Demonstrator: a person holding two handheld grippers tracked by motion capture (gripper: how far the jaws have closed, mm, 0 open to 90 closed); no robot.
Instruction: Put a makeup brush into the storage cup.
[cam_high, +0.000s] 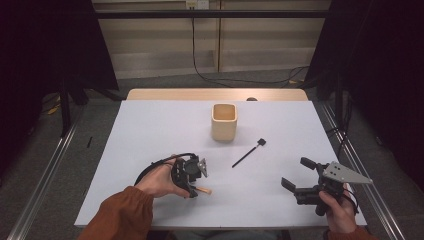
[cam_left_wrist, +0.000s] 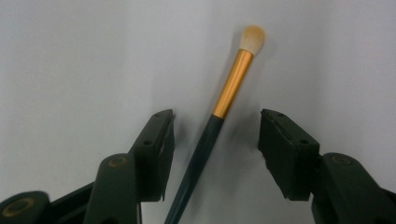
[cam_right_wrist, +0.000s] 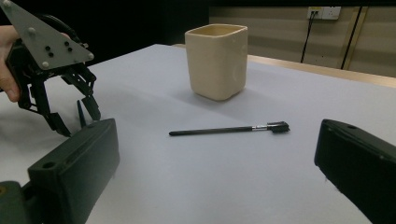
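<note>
Your left gripper (cam_left_wrist: 215, 135) is wide open, low over the white table (cam_high: 150, 130). The makeup brush (cam_left_wrist: 219, 107) lies flat between its jaws, touching neither. The high view shows just its fluffy tip. Your right gripper (cam_high: 296, 177) is open too, holding nothing.

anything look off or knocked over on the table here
Nothing stands out. The cup stands upright and looks whole. The black brush lies flat in front of it, and the gold-banded brush lies flat between the open jaws of the left tool. No spill shows on the table.
</note>
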